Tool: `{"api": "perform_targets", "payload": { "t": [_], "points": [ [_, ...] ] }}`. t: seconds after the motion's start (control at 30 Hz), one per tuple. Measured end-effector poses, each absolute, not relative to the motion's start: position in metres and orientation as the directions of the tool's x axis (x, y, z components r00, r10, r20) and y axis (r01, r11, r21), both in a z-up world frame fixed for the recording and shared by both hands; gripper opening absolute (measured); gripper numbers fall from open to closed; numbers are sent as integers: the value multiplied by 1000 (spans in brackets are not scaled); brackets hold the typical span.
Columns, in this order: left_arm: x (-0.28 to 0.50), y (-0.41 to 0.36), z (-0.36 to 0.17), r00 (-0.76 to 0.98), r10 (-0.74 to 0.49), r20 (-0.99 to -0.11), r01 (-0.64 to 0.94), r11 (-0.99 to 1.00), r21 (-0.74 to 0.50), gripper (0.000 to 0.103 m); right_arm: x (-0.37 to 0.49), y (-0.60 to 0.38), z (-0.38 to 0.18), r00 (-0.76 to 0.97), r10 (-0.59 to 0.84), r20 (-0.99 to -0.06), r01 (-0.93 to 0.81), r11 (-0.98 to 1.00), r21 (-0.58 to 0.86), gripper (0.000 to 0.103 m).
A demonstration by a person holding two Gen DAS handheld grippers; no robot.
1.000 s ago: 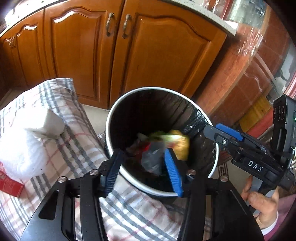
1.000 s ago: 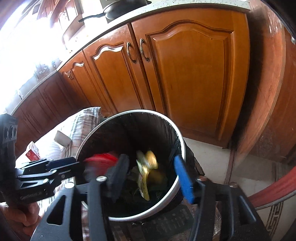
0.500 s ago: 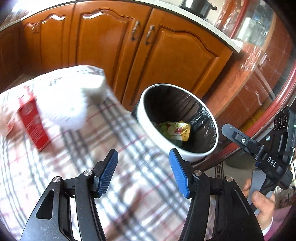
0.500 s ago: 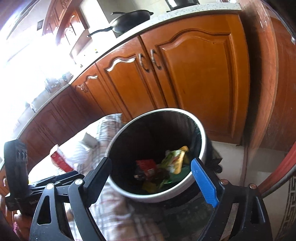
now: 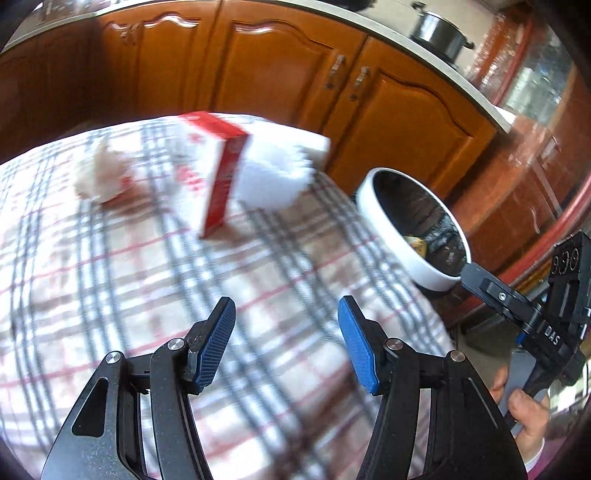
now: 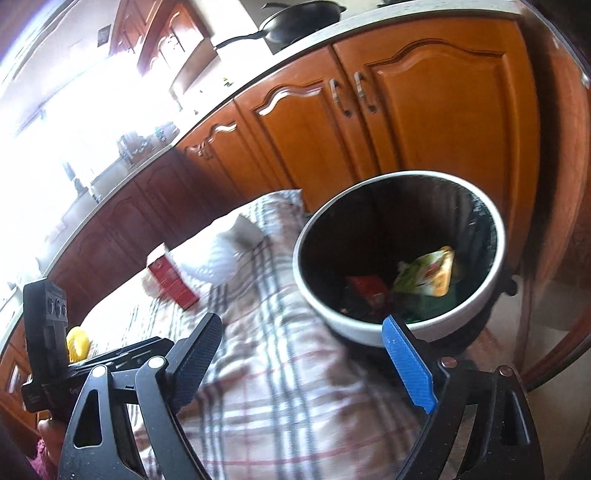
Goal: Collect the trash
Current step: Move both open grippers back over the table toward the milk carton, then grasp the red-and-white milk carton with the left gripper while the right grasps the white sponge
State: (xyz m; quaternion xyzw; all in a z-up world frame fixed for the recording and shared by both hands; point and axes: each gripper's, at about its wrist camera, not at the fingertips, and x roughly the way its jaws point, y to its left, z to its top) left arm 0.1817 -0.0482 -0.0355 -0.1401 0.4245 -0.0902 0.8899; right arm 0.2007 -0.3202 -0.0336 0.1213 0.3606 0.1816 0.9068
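Looking along the left gripper (image 5: pixel 284 343), its blue-padded jaws stand wide apart with nothing between them, above a plaid tablecloth (image 5: pixel 110 280) that fills the lower left of the frame. Bare cloth lies ahead of the fingers up to a red-and-white carton (image 5: pixel 221 177), a blurred white bundle (image 5: pixel 280 173) just behind it and a crumpled tissue (image 5: pixel 101 177) to its left, all near the cloth's far edge. At right, past the cloth's edge, stands a white-rimmed trash bin (image 5: pixel 391 236) with a black liner; only a yellow scrap shows inside. The right gripper (image 5: pixel 517 306) shows at the right edge, with a steel pot (image 5: pixel 439 31) on the counter above

From the right wrist, the right gripper (image 6: pixel 310 354) is likewise spread wide and empty, its fingers straddling the bin's (image 6: pixel 332 314) near rim. This view looks into the bin: a green-and-yellow wrapper (image 6: pixel 428 273) and a red packet (image 6: pixel 365 288) lie at the bottom. The carton (image 6: pixel 170 277) stands left of the bin on the cloth (image 6: pixel 280 387), and a yellow object (image 6: pixel 77 343), hidden from the other camera, sits behind the left gripper (image 6: pixel 110 369) at lower left
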Motion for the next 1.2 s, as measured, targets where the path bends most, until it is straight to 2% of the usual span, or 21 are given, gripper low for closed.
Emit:
{"api": "perform_targets", "payload": {
  "t": [0.37,0.57,0.73,0.93,1.2],
  "points": [
    [174,-6,-38,646,-235,-727,-33,942,-333,58,204,-274,-37,637,455,-623,-317,890,326,90],
    [185,-4,-34,659,-216,-720,-43,946,-322,63,220,-260,-32,640,454,-620,-365,889,275,89],
    [203,-8,-31,671,-190,-717,-55,951,-303,66,245,-248,-25,648,445,-618,-413,887,206,67],
    [235,-16,-37,665,-135,-735,-96,960,-263,72,289,-230,-26,614,438,-657,-492,863,116,64],
    [270,-23,-47,651,-26,-759,-179,966,-187,72,340,-207,-40,550,404,-731,-555,831,42,64]
  ]
}}
